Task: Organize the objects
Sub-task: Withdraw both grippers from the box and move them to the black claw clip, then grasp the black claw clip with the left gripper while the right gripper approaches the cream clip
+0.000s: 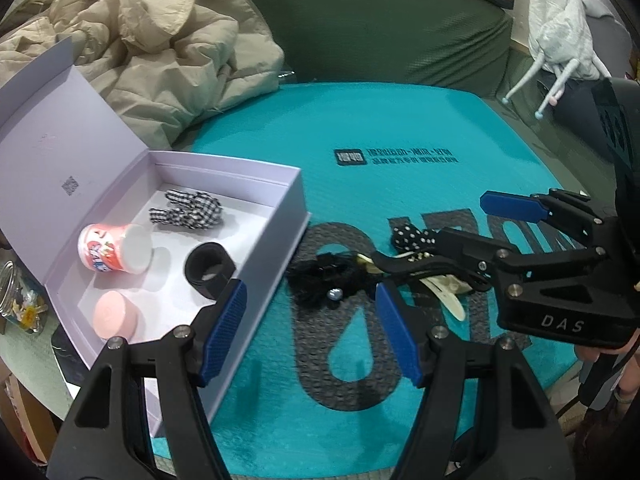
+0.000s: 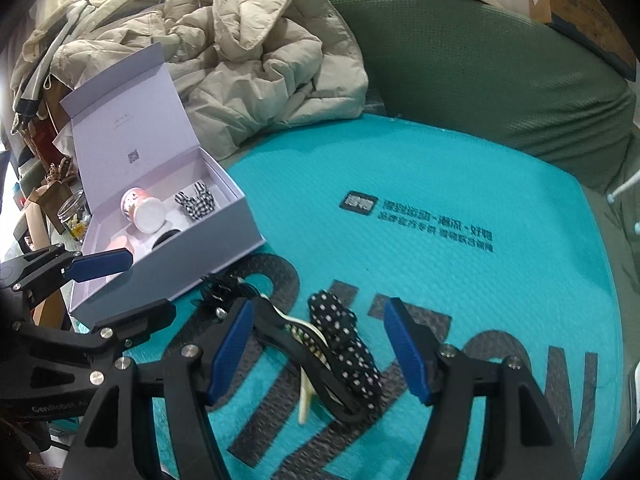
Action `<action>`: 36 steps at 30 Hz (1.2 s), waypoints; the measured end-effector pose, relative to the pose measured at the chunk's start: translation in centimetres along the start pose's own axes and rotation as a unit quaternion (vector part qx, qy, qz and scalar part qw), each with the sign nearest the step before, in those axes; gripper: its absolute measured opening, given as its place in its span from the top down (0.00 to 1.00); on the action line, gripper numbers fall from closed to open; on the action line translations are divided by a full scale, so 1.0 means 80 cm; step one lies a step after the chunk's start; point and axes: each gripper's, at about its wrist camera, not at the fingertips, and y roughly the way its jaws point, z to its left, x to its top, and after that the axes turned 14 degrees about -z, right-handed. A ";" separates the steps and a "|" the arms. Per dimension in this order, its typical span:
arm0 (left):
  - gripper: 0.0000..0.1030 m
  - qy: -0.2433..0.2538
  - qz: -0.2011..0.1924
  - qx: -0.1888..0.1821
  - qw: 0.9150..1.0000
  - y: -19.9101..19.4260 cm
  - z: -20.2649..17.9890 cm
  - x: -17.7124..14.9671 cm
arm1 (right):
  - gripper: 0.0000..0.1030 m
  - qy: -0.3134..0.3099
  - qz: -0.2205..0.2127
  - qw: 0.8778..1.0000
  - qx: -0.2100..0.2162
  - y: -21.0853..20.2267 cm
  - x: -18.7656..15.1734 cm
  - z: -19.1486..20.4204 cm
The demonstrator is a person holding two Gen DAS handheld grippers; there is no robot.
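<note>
An open lavender box (image 1: pixel 280 216) (image 2: pixel 224 240) sits on the teal mat and holds a checked bow (image 1: pixel 188 212) (image 2: pixel 196 202), a pink-and-white cup (image 1: pixel 116 254) (image 2: pixel 144 210) on its side, a black ring (image 1: pixel 208 270) and a pink round piece (image 1: pixel 114 314). Beside the box lie a black lace hair piece (image 1: pixel 324 280) (image 2: pixel 218 292), a cream hair clip (image 1: pixel 446 294) (image 2: pixel 306 396) and a black polka-dot bow (image 1: pixel 412 238) (image 2: pixel 348 344). My left gripper (image 1: pixel 312 332) is open, over the box's near edge. My right gripper (image 2: pixel 320 352) (image 1: pixel 432 228) is open, its fingers either side of the polka-dot bow and clip.
A teal mat (image 1: pixel 400 128) (image 2: pixel 440 160) lies on a green cushion (image 1: pixel 380 28) (image 2: pixel 500 60). A beige padded jacket (image 1: pixel 152 48) (image 2: pixel 248 72) is heaped behind the box. A glass jar (image 1: pixel 16 300) (image 2: pixel 74 212) stands left of the box. Grey cloth (image 1: pixel 560 24) hangs at the far right.
</note>
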 end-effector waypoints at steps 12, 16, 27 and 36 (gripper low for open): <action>0.36 0.007 0.024 -0.020 0.999 0.019 -0.040 -0.016 | 0.33 0.016 0.027 0.999 -0.011 -0.008 -0.031 -0.029; 0.36 0.005 0.035 -0.024 0.999 0.029 -0.048 -0.023 | 0.33 0.021 0.039 0.999 -0.012 -0.008 -0.040 -0.038; 0.36 -0.002 0.053 -0.026 0.998 0.047 -0.060 -0.034 | 0.32 0.041 0.068 0.997 0.001 -0.003 -0.067 -0.057; 0.36 -0.010 0.054 -0.016 0.998 0.049 -0.056 -0.037 | 0.33 0.042 0.062 0.997 0.025 0.000 -0.071 -0.054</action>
